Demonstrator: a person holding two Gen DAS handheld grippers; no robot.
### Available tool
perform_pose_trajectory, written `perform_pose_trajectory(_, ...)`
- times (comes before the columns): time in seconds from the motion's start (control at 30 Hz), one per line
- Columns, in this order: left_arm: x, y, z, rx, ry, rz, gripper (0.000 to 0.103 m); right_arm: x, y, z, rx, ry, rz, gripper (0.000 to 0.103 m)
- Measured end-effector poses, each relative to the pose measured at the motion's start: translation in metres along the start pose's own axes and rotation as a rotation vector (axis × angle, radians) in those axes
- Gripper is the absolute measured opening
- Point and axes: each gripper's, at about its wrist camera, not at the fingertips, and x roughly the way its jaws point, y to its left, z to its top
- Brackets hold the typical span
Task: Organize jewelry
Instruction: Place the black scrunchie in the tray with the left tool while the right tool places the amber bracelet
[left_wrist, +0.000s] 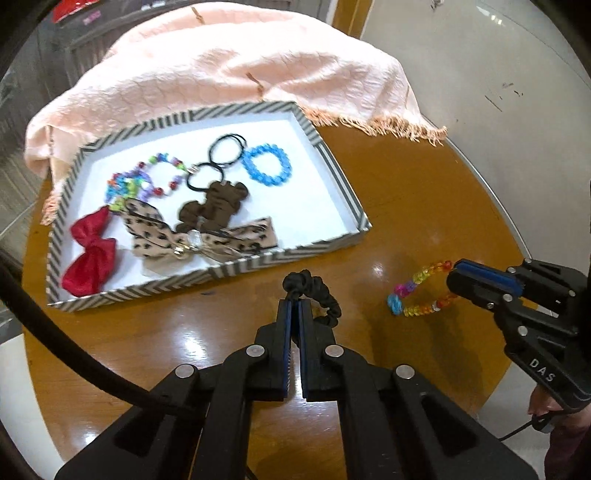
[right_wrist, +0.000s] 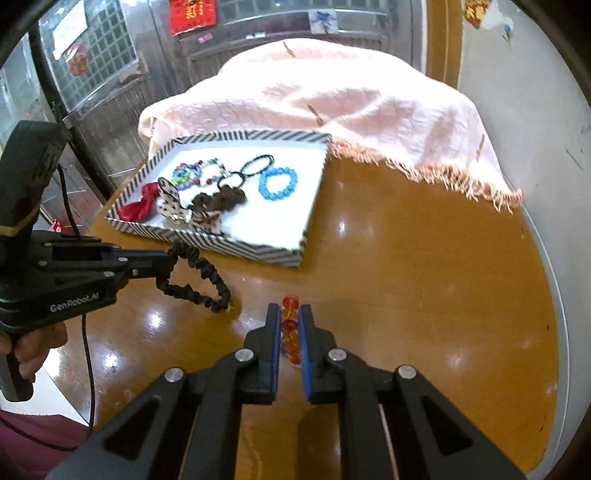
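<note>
My left gripper is shut on a black scrunchie, just in front of the striped tray; the scrunchie hangs from it down to the table in the right wrist view. My right gripper is shut on a rainbow bead bracelet, right of the tray; the bracelet's loop shows in the left wrist view. The tray holds a blue bead bracelet, black hair ties, a multicolour bead bracelet, a red bow, a leopard bow and a brown bow.
A round wooden table bears everything. A pink fringed cloth lies heaped behind the tray. The table's right edge is near a white wall.
</note>
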Motion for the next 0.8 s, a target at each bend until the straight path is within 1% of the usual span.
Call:
perform_pose_trajectory(0.2, -0.017, 0.012, 0.0, -0.021, -0.043, 0.041, 0.0, -0.007, 0.01, 0.014, -0.042, -0.02, 0.009, 0.009)
perform_pose_trajectory(0.5, -0.032, 0.03, 0.005, -0.058, -0.08, 0.084, 0.0, -0.012, 0.02, 0.038, -0.083, -0.052, 0.026, 0.009)
perform_pose_trajectory(0.8, -0.05, 0.056, 0.022, -0.097, -0.121, 0.136, 0.0, -0.008, 0.025, 0.07, -0.117, -0.086, 0.033, 0.009)
